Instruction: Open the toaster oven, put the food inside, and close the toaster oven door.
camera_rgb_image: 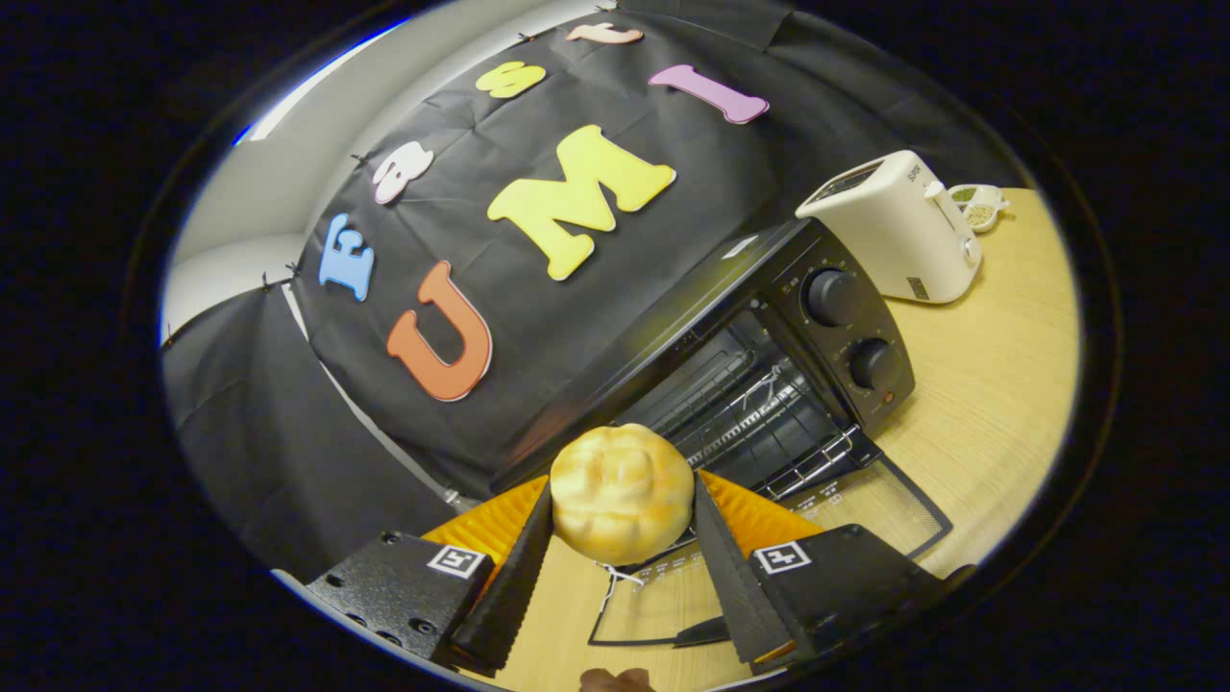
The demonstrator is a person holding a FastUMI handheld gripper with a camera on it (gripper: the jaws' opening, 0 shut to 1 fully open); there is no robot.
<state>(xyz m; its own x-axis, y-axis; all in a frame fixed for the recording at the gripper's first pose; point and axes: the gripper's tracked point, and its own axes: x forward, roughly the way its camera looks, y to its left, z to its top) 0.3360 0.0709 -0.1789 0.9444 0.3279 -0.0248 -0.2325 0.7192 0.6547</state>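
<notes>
A: Step?

B: Middle one, loading the food. The toaster oven (769,375) has its door (769,557) already dropped flat onto the surface (990,384), with the wire rack (759,413) exposed inside.

A: Where's the food?

B: The bun (622,492) sits between the fingers, up off the surface and just in front of the open cavity, above the lowered door.

A: Jaws?

B: The gripper (622,524) is closed to about the bun's width, both fingers pressing its sides. Looks like a firm hold, and the bun looks soft, so it could squash.

A: Next move?

B: My guess: carry it forward over the door, in onto the rack, keep it low enough to clear the top of the opening, then let go. Door closing comes after.

A: Anything else around?

B: White toaster (894,226) far right beyond the oven, a small dish (978,205) just behind it. Neither is in the path.
</notes>
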